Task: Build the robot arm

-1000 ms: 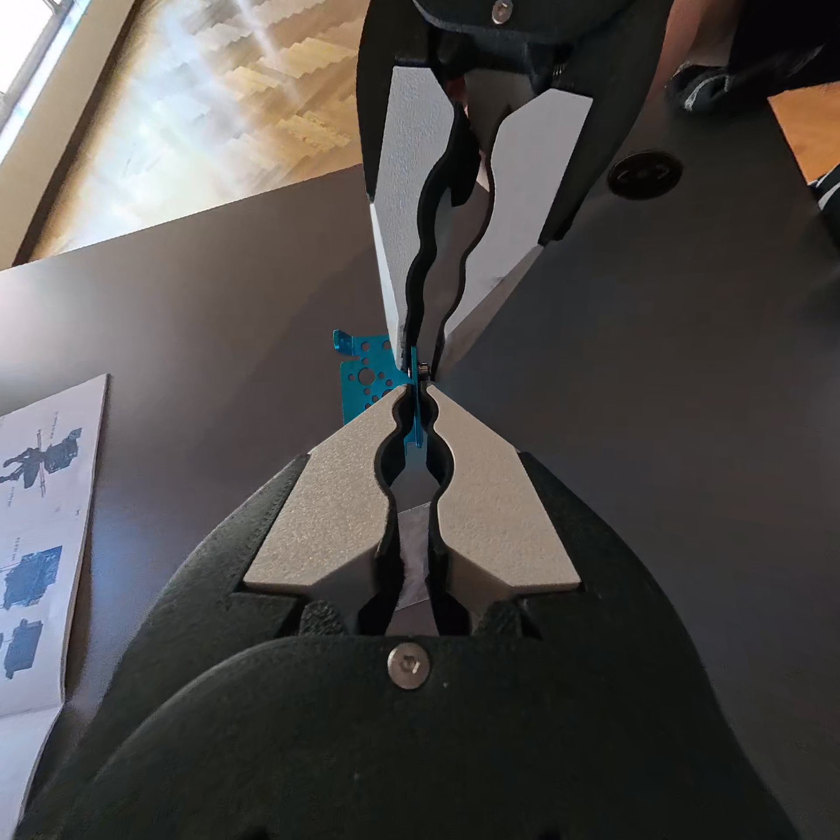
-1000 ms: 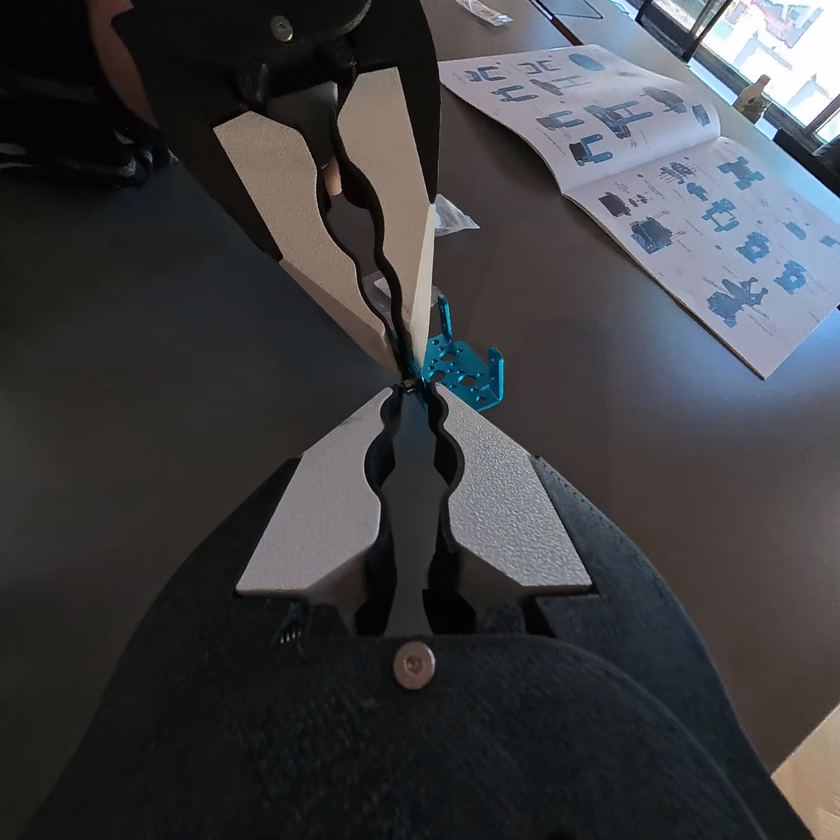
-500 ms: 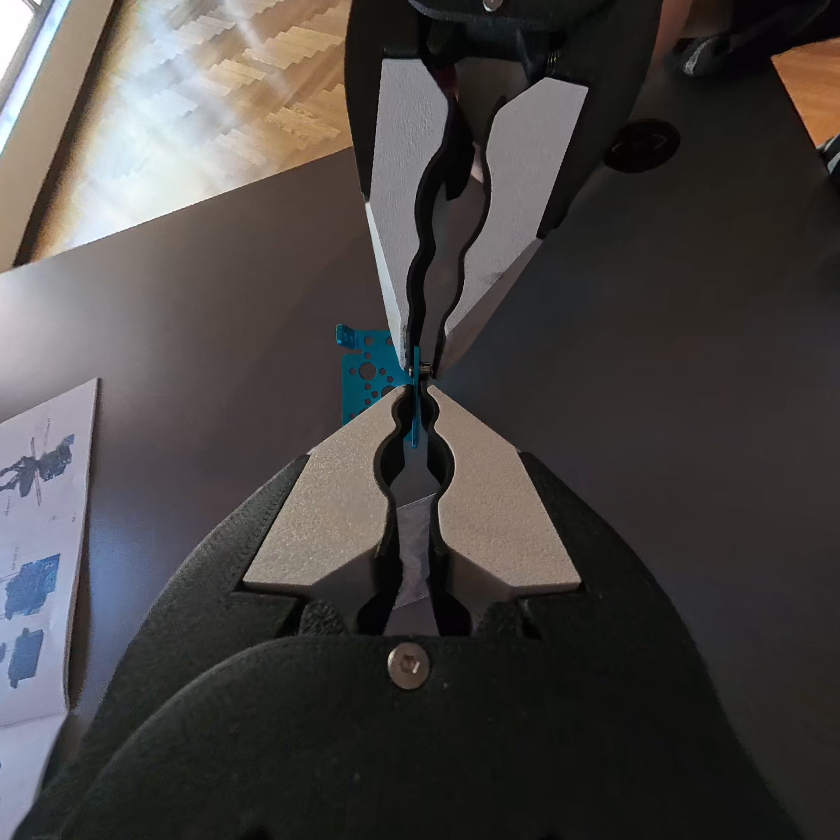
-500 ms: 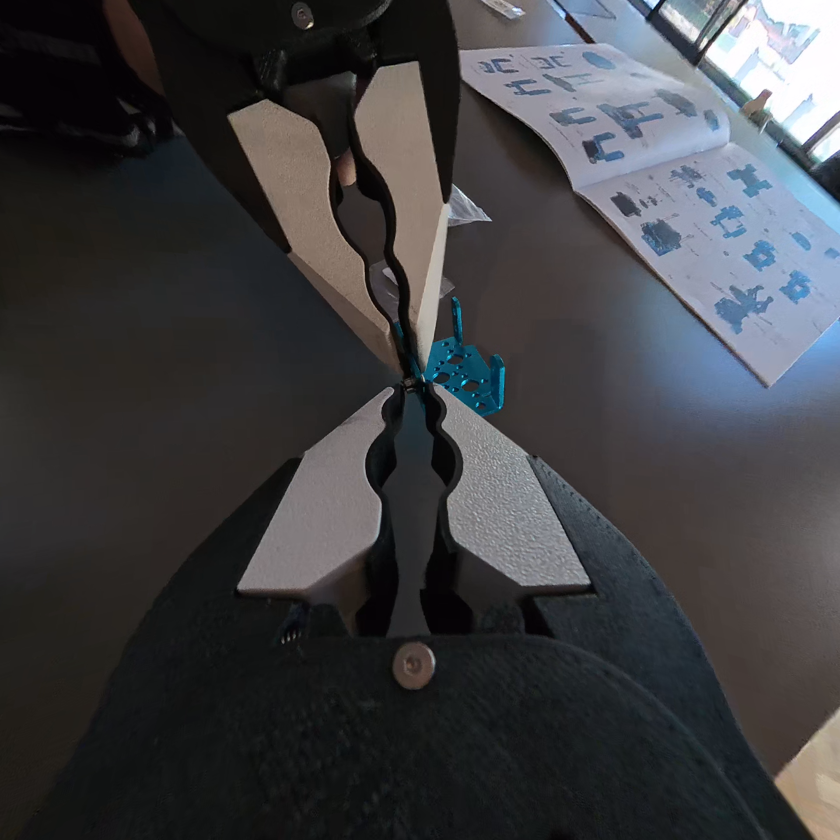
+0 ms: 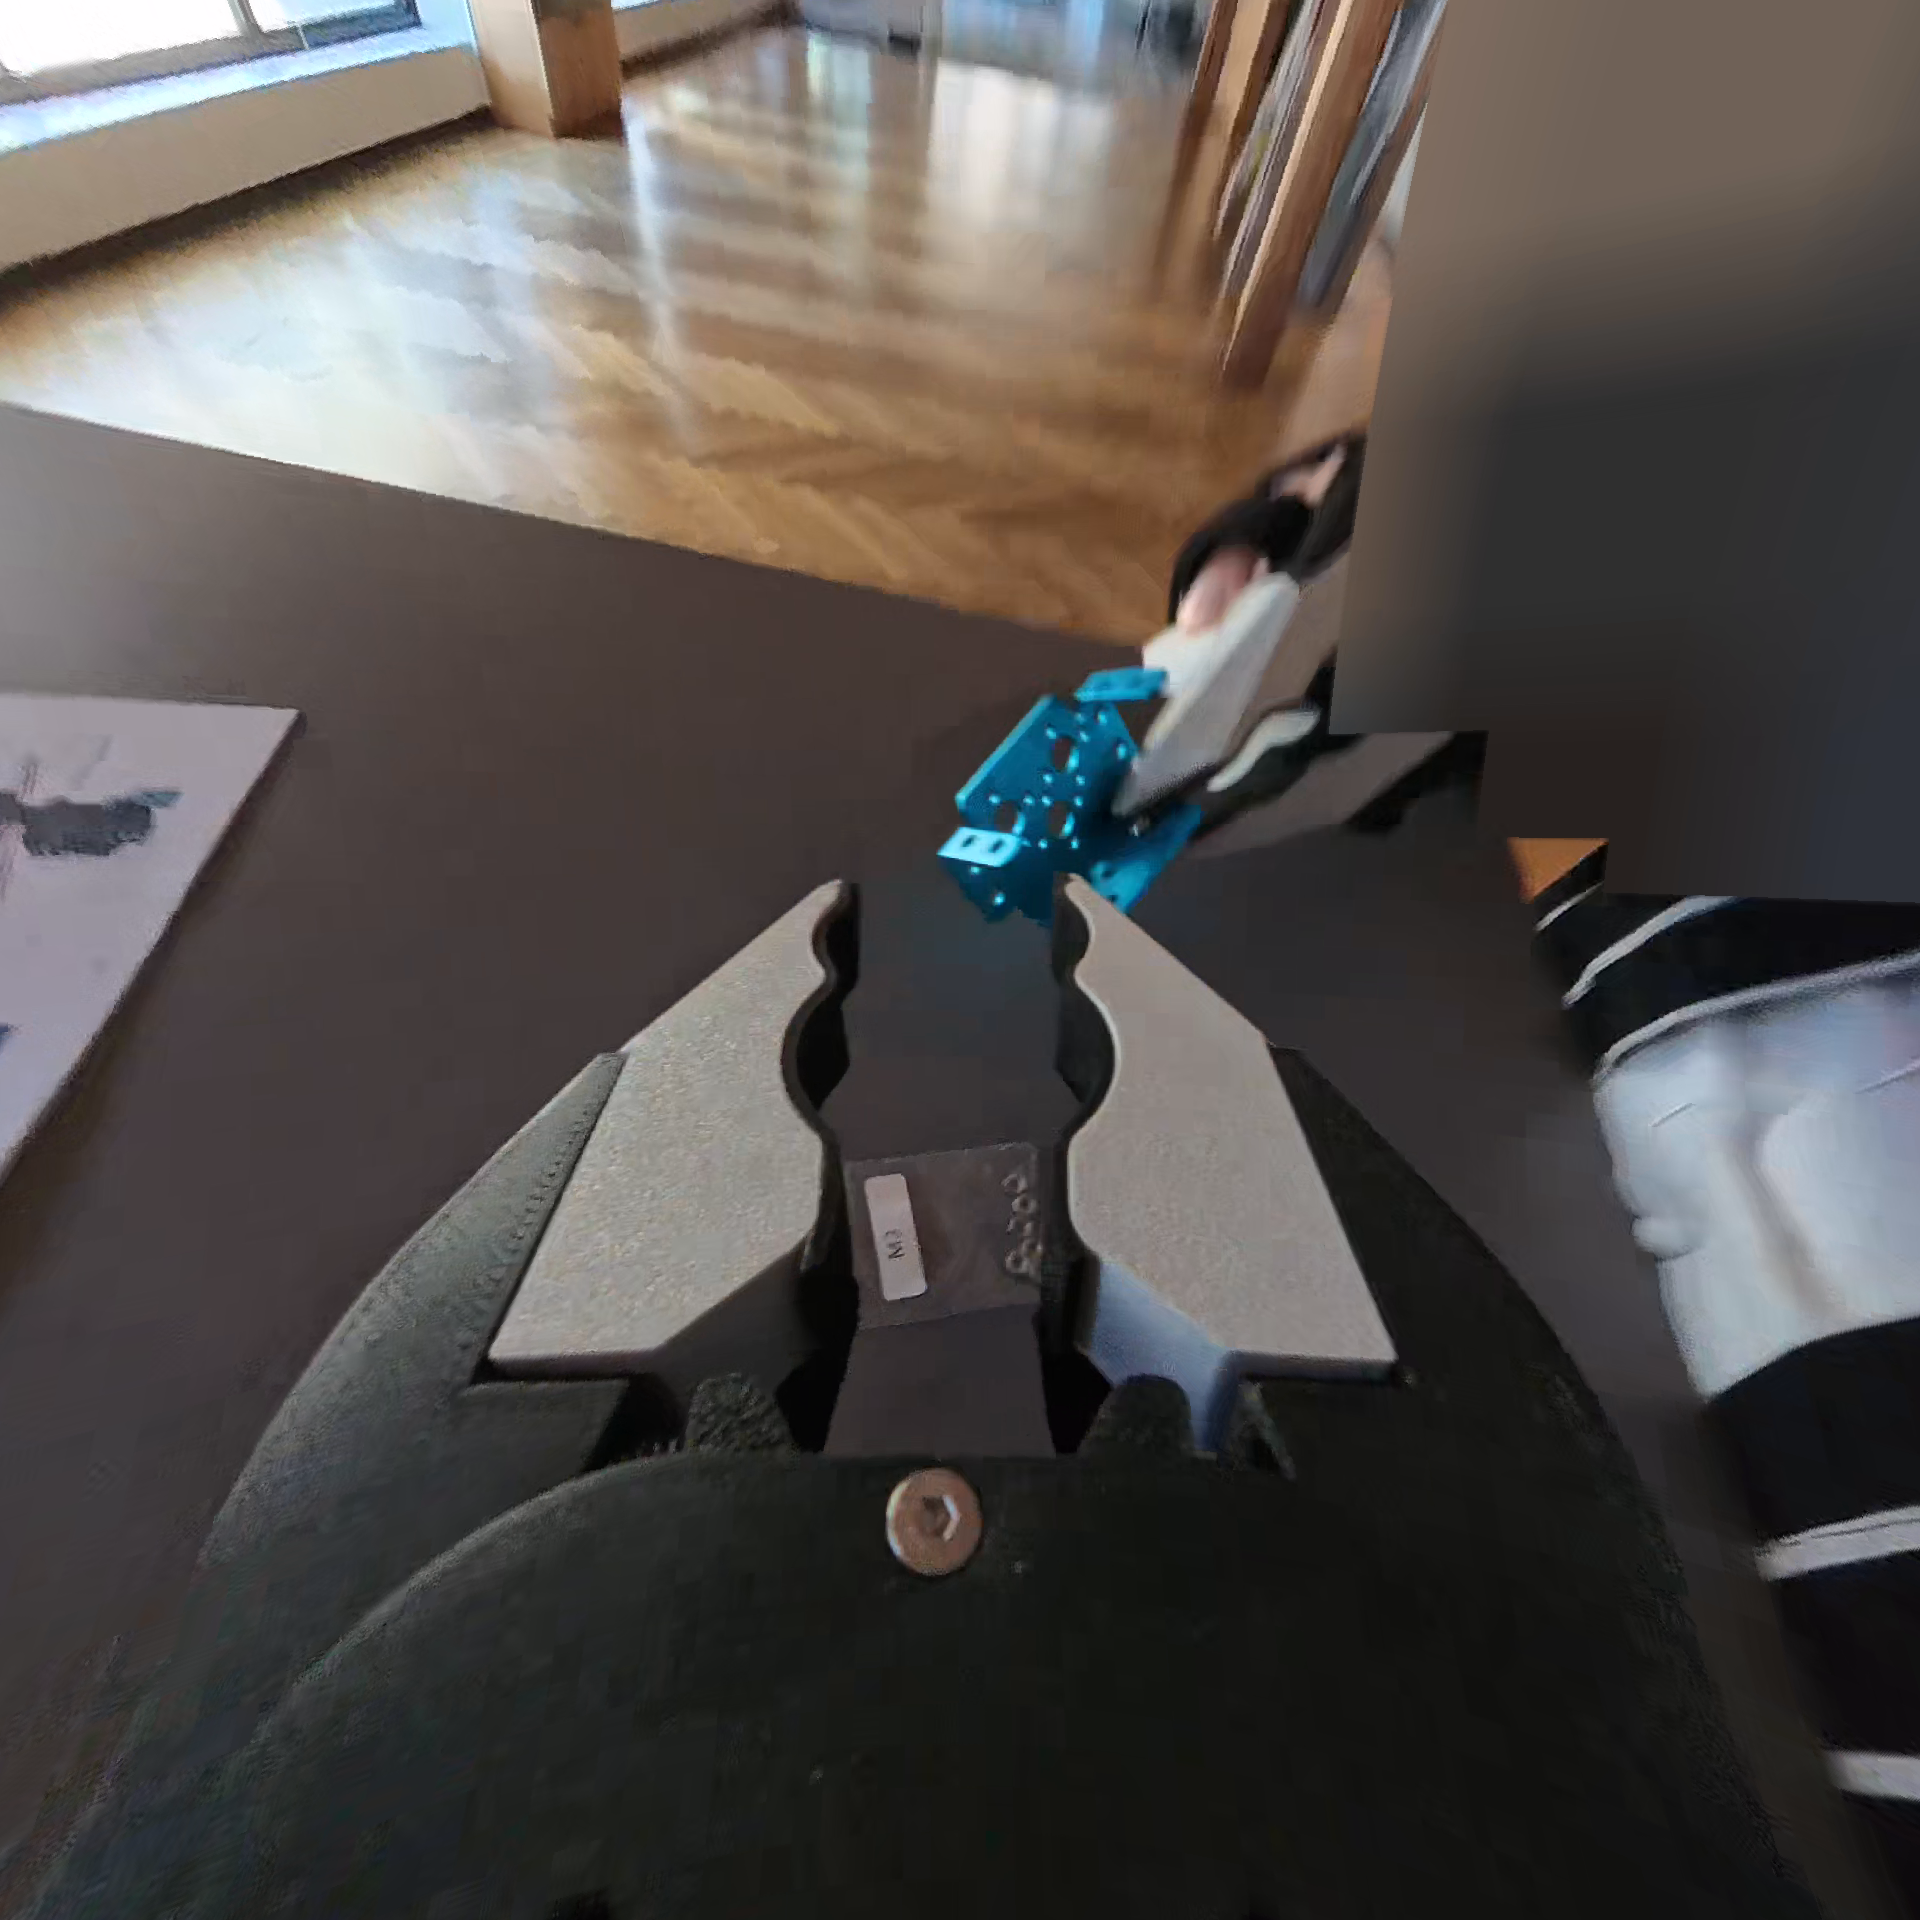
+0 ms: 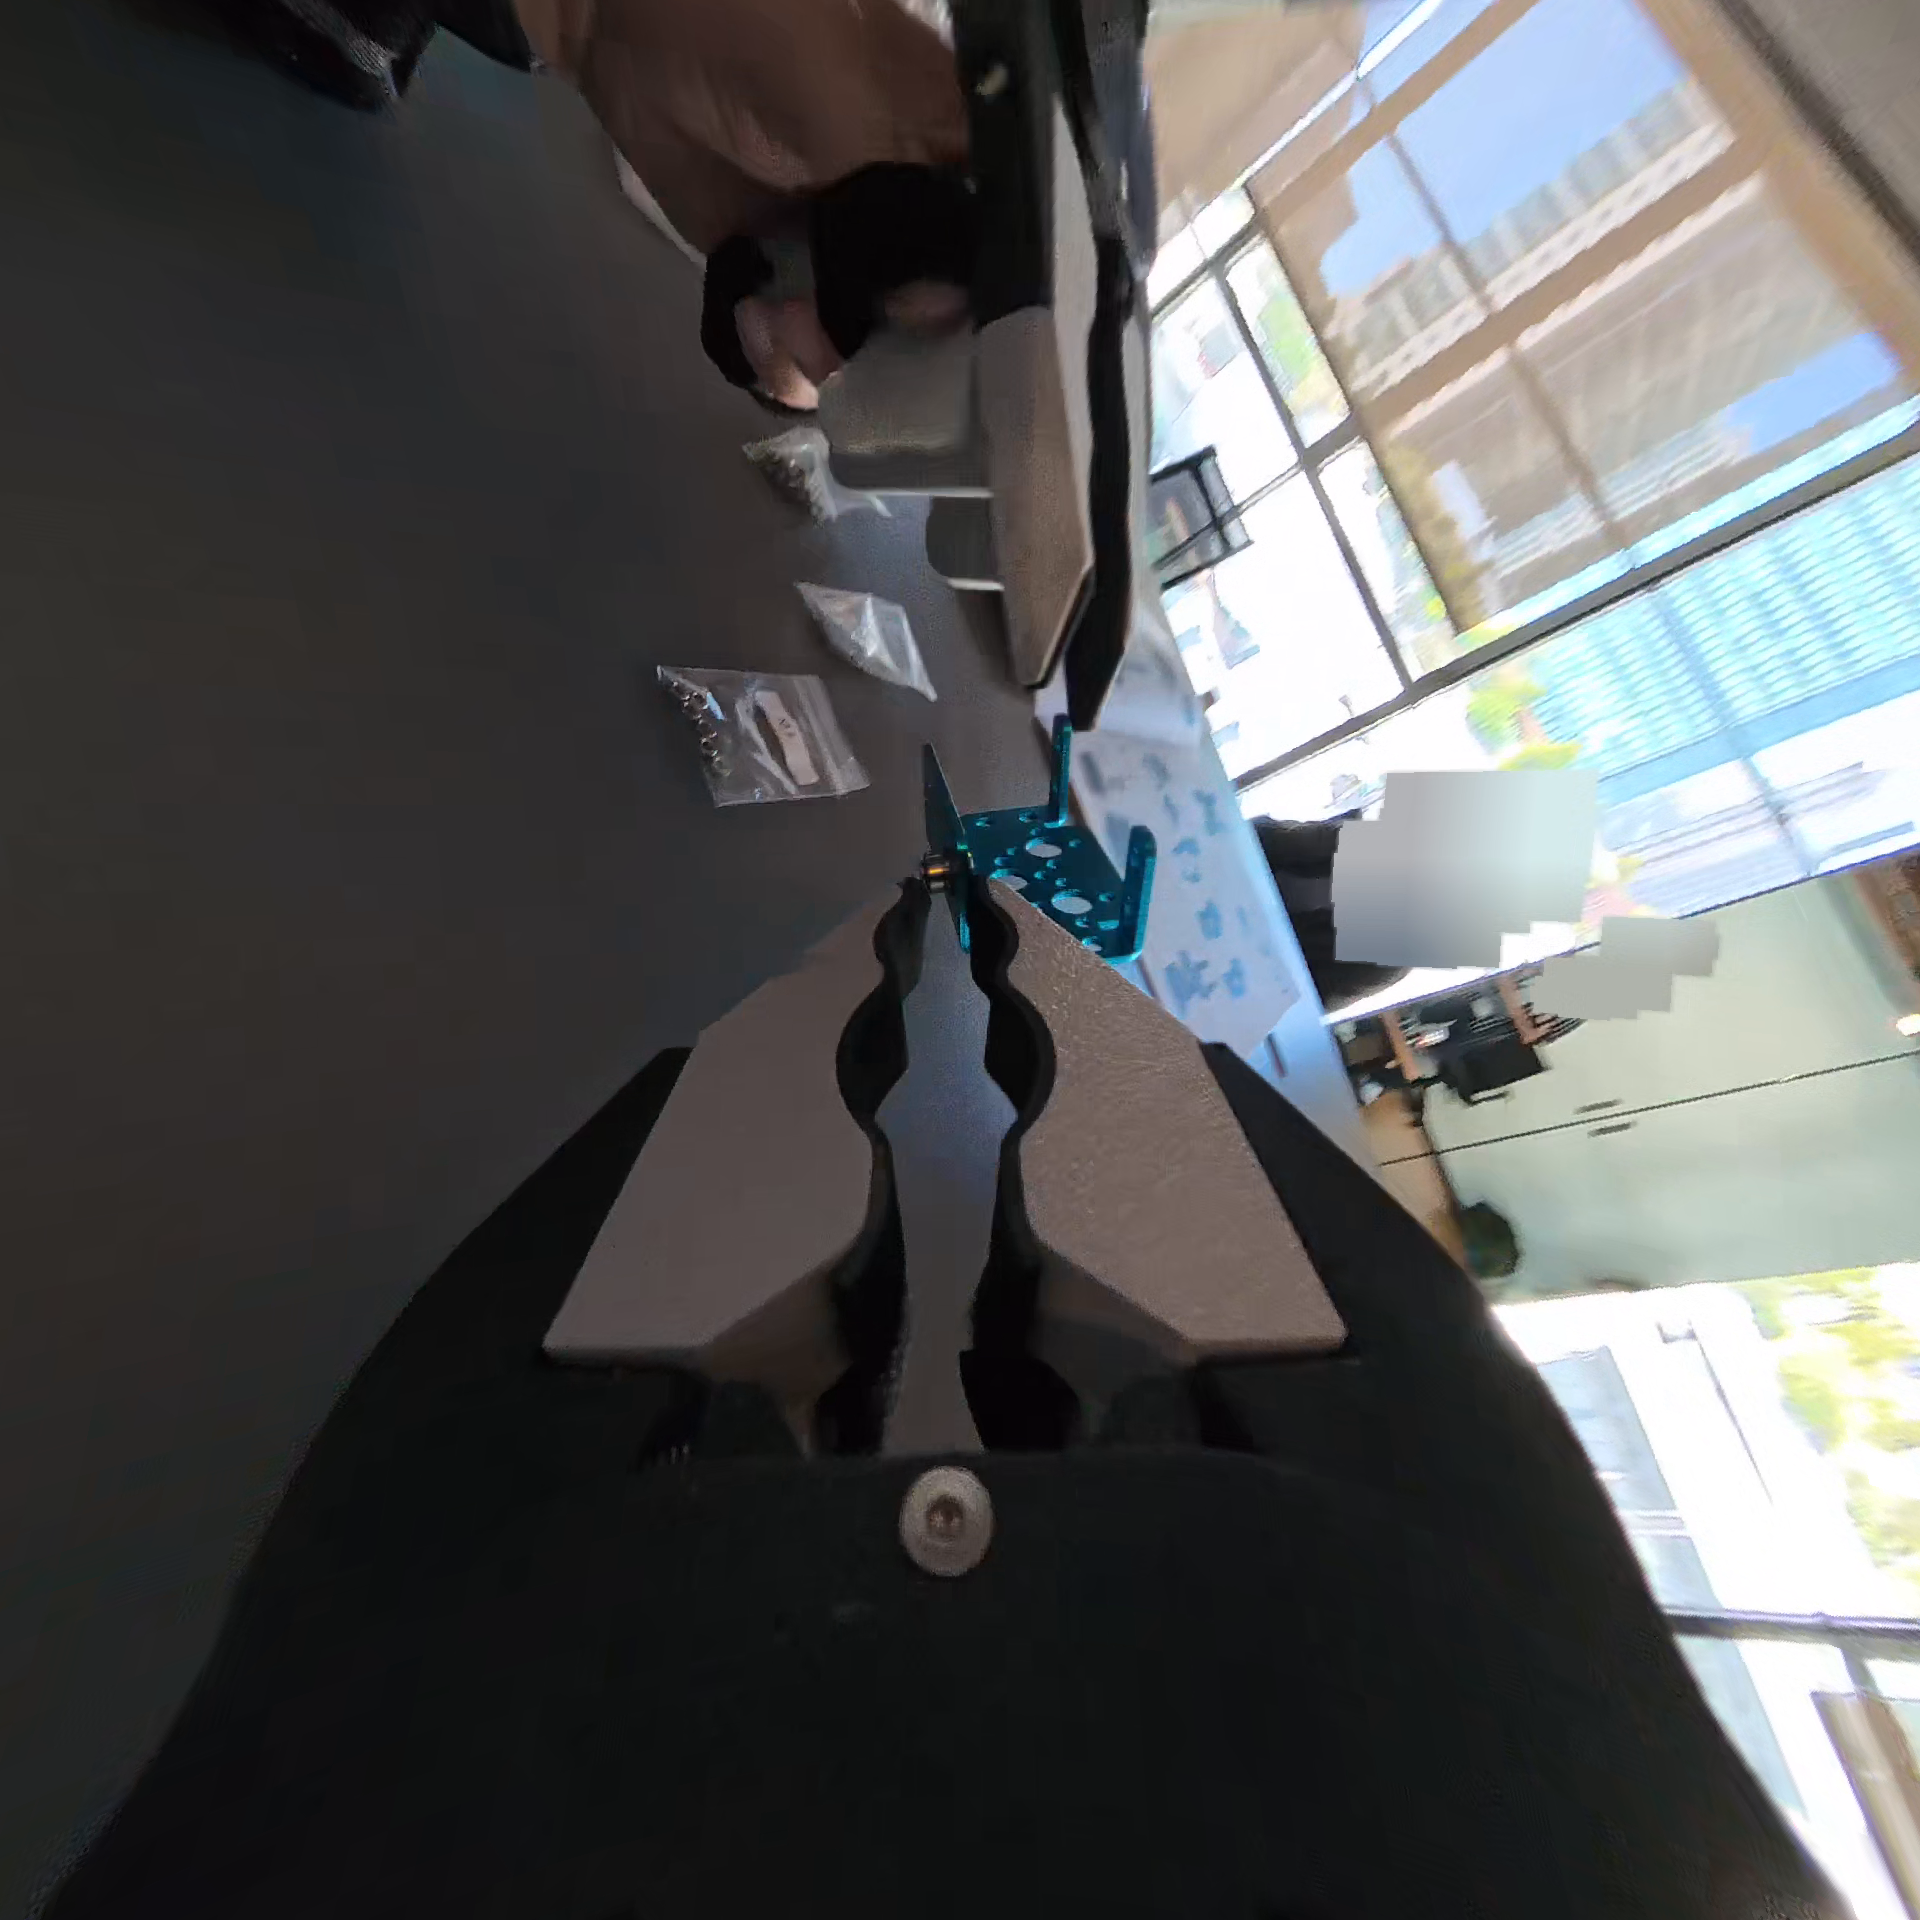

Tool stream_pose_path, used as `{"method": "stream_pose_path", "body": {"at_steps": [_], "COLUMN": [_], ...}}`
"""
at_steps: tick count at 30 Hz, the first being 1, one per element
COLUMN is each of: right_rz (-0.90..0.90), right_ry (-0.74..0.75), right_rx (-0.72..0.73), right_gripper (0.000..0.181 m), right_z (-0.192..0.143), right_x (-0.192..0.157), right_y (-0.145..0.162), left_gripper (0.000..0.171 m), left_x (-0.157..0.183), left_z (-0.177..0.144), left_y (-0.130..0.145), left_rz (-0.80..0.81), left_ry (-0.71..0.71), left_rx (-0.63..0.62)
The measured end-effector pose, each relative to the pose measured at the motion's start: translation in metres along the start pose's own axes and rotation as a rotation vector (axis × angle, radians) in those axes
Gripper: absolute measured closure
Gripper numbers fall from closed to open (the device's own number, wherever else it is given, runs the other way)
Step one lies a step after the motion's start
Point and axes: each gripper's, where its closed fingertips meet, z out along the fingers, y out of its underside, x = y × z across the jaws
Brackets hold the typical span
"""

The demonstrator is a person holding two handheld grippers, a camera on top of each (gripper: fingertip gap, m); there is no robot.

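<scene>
Fingers of the right gripper [image 6: 948,902] stand narrow, pinched on one upright flange of a blue perforated metal bracket [image 6: 1049,862], with a small metal nut or bolt head [image 6: 935,864] sitting at the tip of the left finger, against the flange. In the right wrist view the bracket sits at the middle of the frame, just past the fingertips, its holed plate running to the right and its other flanges sticking up and out.

Seen from the left wrist view, the same bracket [image 5: 1044,805] hangs right of centre, above the dark table [image 5: 520,727], held by the far gripper, which is blurred there. The left gripper [image 5: 954,904] has its fingers wide apart and holds nothing; the bracket is just beyond its right fingertip, and whether they touch I cannot tell.

Between the left gripper's fingers, lower in that frame, a small clear bag with a white label [image 5: 940,1231] lies on the table. A printed booklet [image 5: 114,862] lies at the left edge.

In the right wrist view, clear bags of small hardware [image 6: 758,732] lie on the table at upper left of centre. The left gripper's body fills the upper middle, with a hand in a dark fingerless glove [image 6: 821,301] on it. Large windows [image 6: 1558,416] fill the upper right.
</scene>
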Motion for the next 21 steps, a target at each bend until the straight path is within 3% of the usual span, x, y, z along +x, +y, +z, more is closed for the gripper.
{"method": "stream_pose_path", "body": {"at_steps": [3,6,8,12,18,21], "right_rz": [-0.039,-0.046,-0.075,-0.086,0.002,0.059], "right_ry": [0.031,0.035,0.047,-0.003,-0.104,-0.15], "right_rx": [0.04,0.132,0.194,0.303,0.36,0.37], "right_gripper": [0.173,0.174,0.174,0.175,0.164,0.161], "right_z": [-0.002,-0.006,-0.008,-0.006,-0.002,-0.001], "right_x": [0.002,0.004,0.006,0.001,-0.015,-0.022], "right_y": [-0.01,-0.029,-0.041,-0.058,-0.064,-0.064], "left_gripper": [0.122,0.117,0.128,0.168,0.171,0.171], "left_x": [-0.005,0.002,0.02,0.05,0.054,0.045], "left_z": [-0.012,-0.011,-0.011,-0.016,-0.037,-0.086], "left_y": [-0.013,-0.005,-0.01,-0.021,-0.007,-0.002], "left_rz": [-0.175,-0.262,-0.327,-0.393,-0.373,-0.415], "left_ry": [0.082,0.179,0.316,0.485,0.167,-0.059], "left_rx": [0.131,0.106,0.122,0.18,0.213,0.335]}}
